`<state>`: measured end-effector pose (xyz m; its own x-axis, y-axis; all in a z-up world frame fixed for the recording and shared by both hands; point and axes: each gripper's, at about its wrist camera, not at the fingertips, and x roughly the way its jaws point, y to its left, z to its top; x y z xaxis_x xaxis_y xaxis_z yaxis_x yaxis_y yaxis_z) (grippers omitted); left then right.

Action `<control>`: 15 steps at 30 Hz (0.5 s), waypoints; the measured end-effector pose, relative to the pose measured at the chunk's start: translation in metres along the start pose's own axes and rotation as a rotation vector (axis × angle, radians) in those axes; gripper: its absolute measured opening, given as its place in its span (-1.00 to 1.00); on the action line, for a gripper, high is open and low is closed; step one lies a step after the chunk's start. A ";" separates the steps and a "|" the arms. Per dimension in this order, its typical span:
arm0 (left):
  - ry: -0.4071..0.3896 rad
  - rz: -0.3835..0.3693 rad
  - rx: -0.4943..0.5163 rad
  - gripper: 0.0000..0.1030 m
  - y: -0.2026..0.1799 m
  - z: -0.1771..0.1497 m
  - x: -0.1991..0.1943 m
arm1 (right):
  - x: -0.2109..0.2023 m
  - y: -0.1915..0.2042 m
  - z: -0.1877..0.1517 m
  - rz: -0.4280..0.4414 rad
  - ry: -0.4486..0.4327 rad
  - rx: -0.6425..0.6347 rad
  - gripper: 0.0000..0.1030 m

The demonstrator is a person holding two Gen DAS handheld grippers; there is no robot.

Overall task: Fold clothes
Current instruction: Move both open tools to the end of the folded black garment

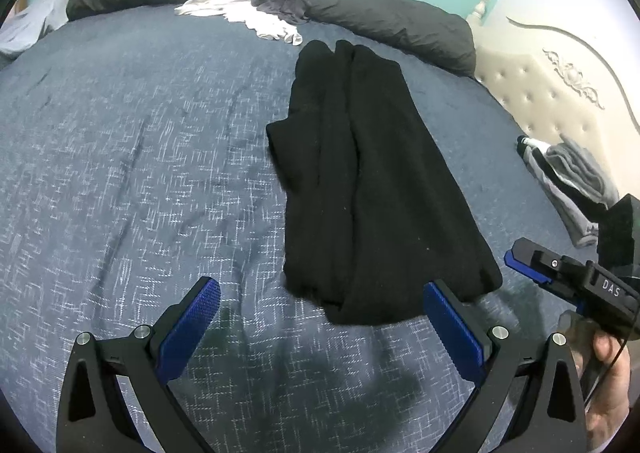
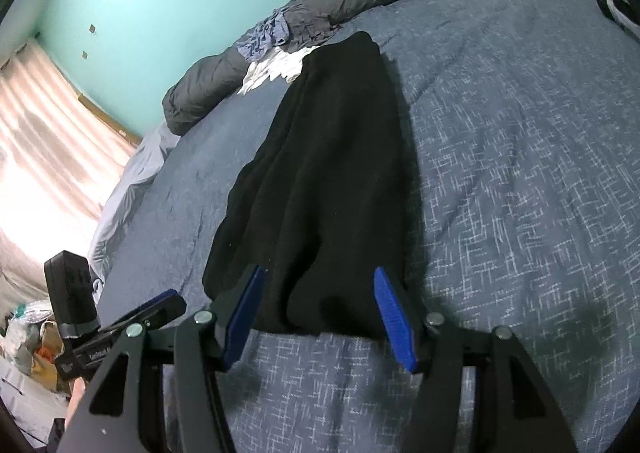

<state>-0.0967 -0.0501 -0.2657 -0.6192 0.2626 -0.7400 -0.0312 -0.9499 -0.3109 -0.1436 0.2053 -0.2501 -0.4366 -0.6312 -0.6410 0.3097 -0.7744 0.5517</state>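
blue ribbed pads are seen nearest in both views, with the jaws of the left gripper spread wide over bare bedspread, nothing between them, and the near hem of the black garment lying just beyond its right pad. the right gripper is held apart as well, its jaws framing that near hem without the cloth being pinched. the garment is laid lengthwise as a long narrow strip, so the sideways folds are judged done, while the end-to-end fold is judged left. farther off, a heap of white and blue-grey clothes is left unfolded against the rolled dark duvet. a small pile of grey and black items near the tufted headboard is shown fully only by the left wrist view; the bright curtain and floor clutter are shown only by the right.
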 end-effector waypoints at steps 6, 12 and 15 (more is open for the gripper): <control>-0.014 0.024 0.000 1.00 -0.003 -0.006 -0.003 | -0.002 -0.001 -0.005 0.003 0.001 0.004 0.14; -0.006 0.024 -0.009 1.00 -0.006 -0.009 -0.001 | -0.002 -0.001 -0.008 0.002 0.005 0.000 0.14; -0.004 0.038 0.001 1.00 -0.010 -0.012 0.000 | -0.003 0.000 -0.010 0.000 0.005 -0.005 0.14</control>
<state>-0.0872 -0.0387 -0.2698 -0.6231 0.2252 -0.7490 -0.0080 -0.9594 -0.2818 -0.1343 0.2071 -0.2536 -0.4319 -0.6317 -0.6437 0.3142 -0.7744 0.5491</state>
